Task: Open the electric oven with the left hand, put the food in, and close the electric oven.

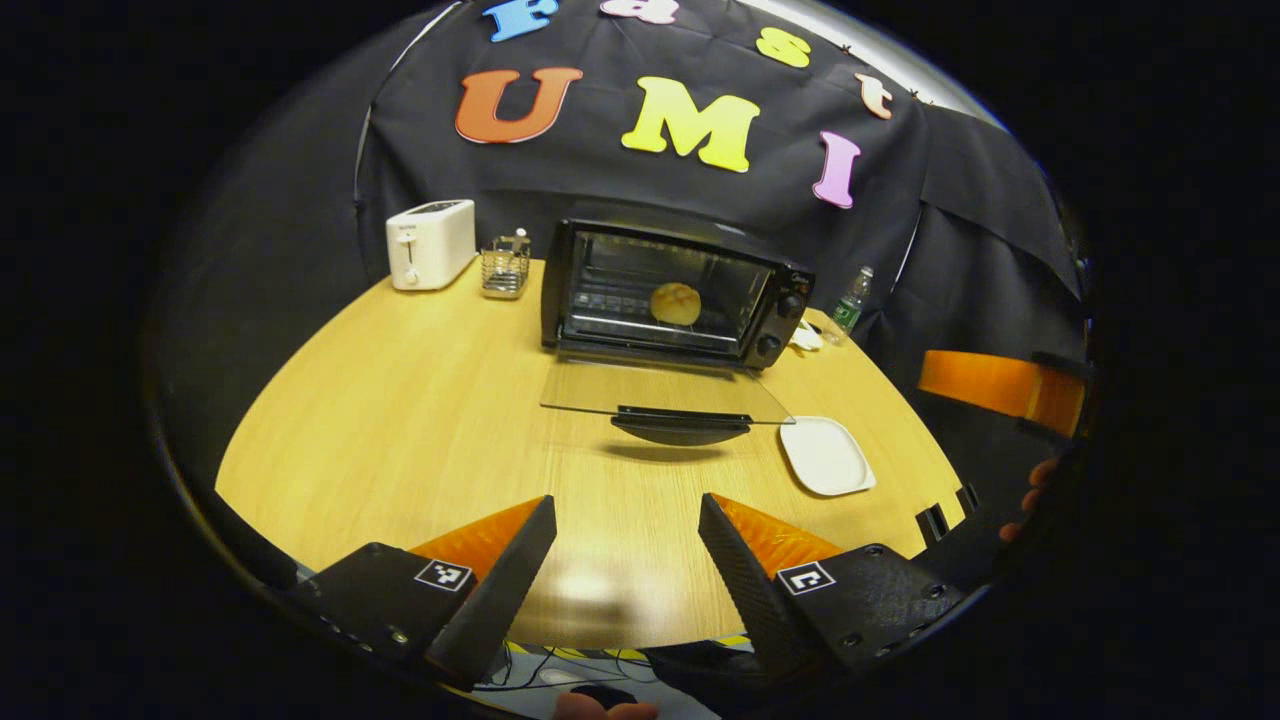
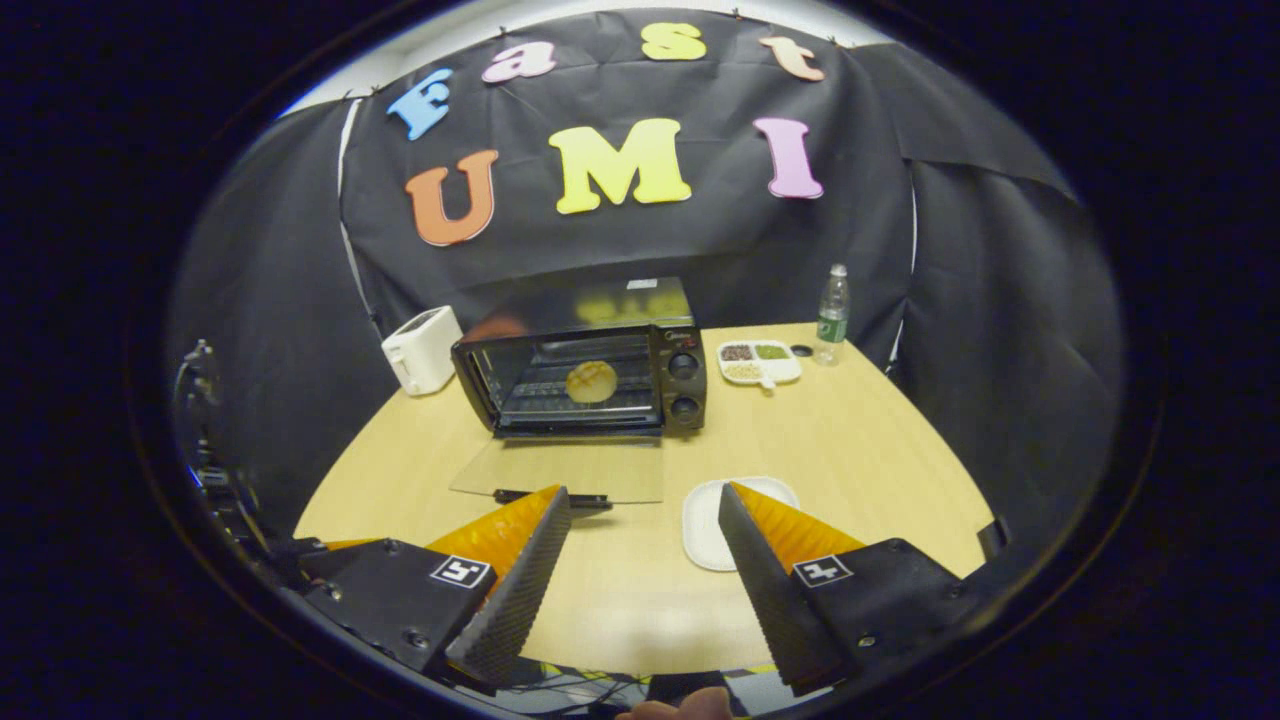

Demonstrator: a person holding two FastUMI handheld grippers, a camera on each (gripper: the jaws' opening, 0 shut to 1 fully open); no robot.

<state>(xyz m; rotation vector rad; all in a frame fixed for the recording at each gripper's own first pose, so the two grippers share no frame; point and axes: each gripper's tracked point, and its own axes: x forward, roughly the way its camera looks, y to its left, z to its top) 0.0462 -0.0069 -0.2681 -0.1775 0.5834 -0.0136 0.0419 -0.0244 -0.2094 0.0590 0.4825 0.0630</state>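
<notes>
The black electric oven stands at the back of the wooden table with its glass door folded down flat. A round golden bun rests on the rack inside. My left gripper hovers open over the table's near side, well short of the door handle. My right gripper is open too, with nothing between its fingers, above the near table and a white plate. In the left gripper view the other gripper's orange part and a hand show at far right.
A white toaster and a wire rack stand left of the oven. On its right are a green-labelled bottle and a divided dish. The white plate lies bare, right of the door.
</notes>
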